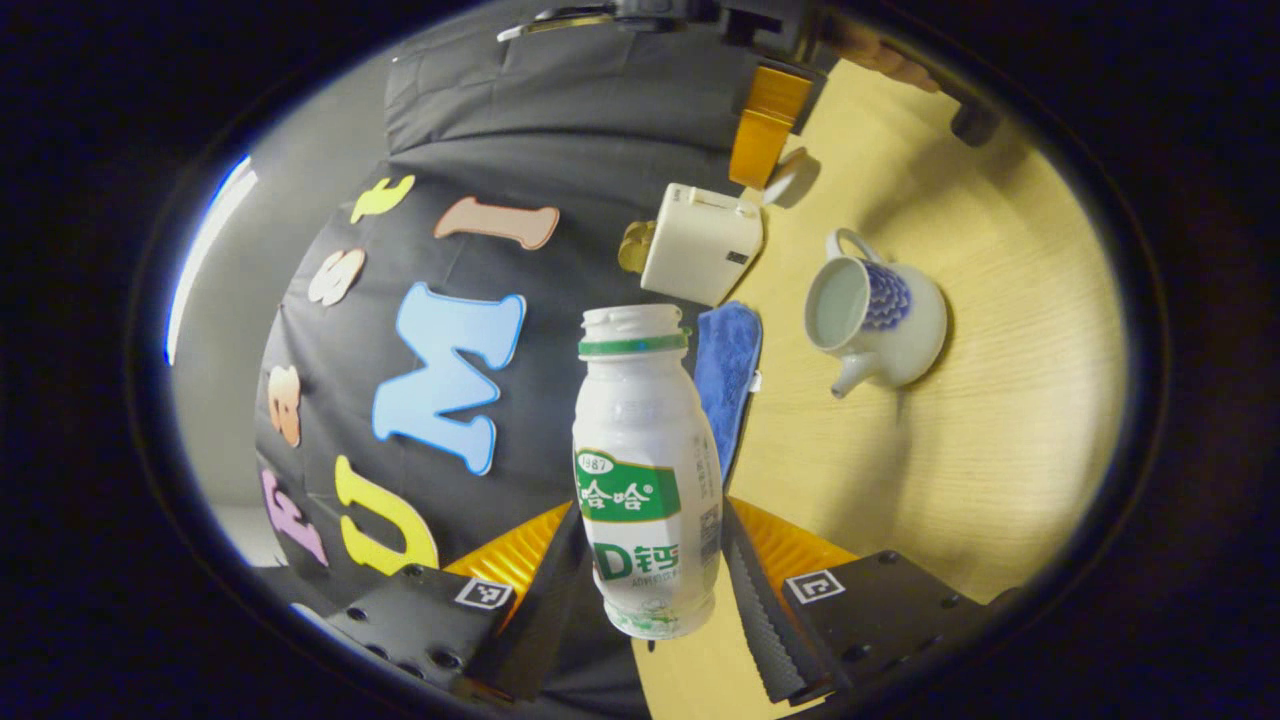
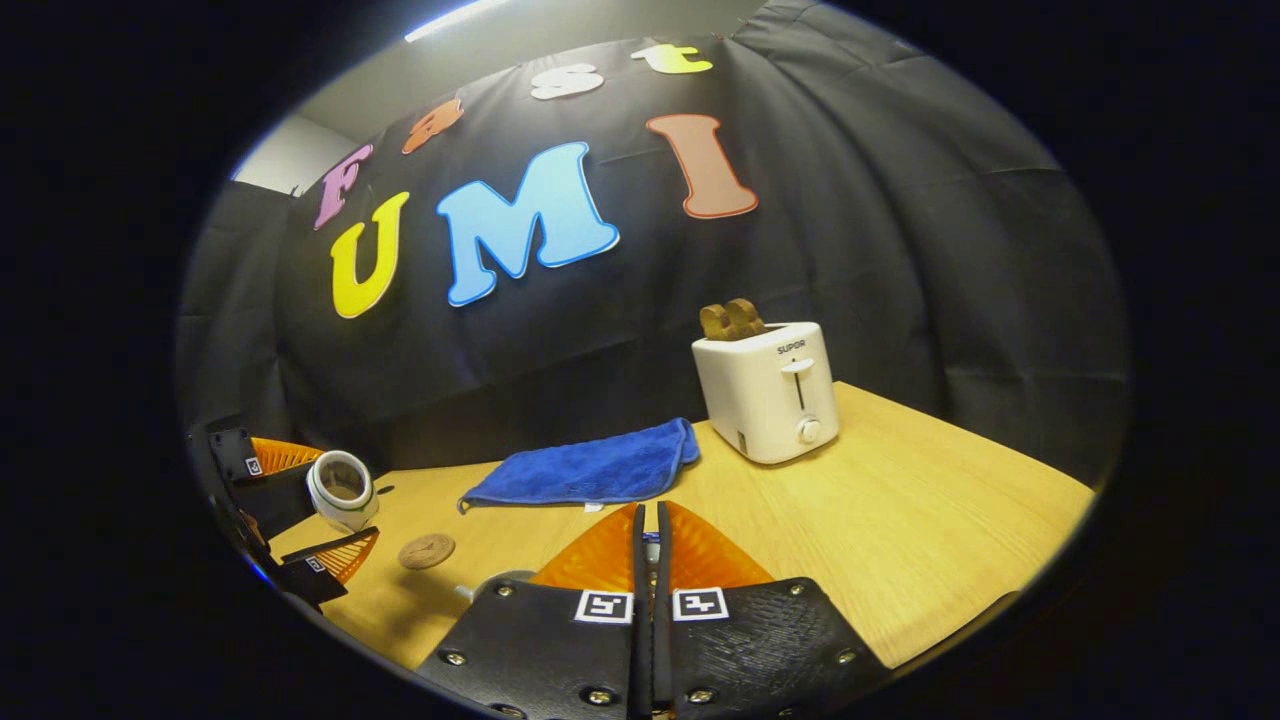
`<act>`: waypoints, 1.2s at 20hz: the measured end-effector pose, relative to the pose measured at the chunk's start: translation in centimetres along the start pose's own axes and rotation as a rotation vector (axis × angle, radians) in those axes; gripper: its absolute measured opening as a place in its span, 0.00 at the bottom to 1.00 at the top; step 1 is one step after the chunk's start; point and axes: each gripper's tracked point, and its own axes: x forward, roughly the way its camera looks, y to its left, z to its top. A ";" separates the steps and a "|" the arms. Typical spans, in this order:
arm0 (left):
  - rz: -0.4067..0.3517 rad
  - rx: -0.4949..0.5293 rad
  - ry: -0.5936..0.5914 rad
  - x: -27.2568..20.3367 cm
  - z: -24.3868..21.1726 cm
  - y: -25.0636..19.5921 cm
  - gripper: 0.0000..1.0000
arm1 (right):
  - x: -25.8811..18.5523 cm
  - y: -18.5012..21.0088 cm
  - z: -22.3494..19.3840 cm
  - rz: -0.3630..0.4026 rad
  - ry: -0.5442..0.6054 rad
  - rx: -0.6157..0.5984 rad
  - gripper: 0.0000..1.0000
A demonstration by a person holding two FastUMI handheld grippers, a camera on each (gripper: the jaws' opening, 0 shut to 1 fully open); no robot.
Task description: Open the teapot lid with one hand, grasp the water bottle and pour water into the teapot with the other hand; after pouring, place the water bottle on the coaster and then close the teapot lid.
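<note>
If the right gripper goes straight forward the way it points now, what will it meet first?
Probably the blue cloth, lying on the table just ahead of the right gripper. If it passes above the cloth, the booth wall comes next; depth is unclear.

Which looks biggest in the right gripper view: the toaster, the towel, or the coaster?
1. Towel, the widest.
2. Toaster, looks close to the towel in size; it stands farther back, so that order is unsure.
3. Coaster, clearly smallest.

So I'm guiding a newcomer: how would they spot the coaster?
Start at the wooden table and find the blue cloth lying by the booth wall. Just in front of its left corner lies the coaster: the only small, flat, brown disc there.
</note>
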 end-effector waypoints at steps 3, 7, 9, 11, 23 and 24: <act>0.003 -0.164 0.020 -1.4 -1.8 0.4 0.84 | -0.1 2.1 0.0 0.061 -0.011 -0.025 0.00; 0.035 -0.350 0.068 -3.2 -4.5 0.9 0.90 | -0.1 5.1 -0.5 0.139 -0.012 -0.065 0.00; 0.045 -0.431 0.085 -3.6 -5.8 0.8 0.91 | -0.1 6.5 -0.9 0.171 -0.004 -0.105 0.00; 0.055 -0.497 0.098 -4.2 -6.7 0.9 0.91 | -0.2 7.7 -1.3 0.203 -0.002 -0.141 0.00; 0.100 -0.756 0.124 -6.5 -10.0 1.4 0.84 | 1.1 8.9 -3.5 0.213 0.045 -0.229 0.00; 0.103 -0.768 0.122 -6.7 -10.2 1.5 0.84 | 1.2 8.7 -3.7 0.209 0.051 -0.232 0.00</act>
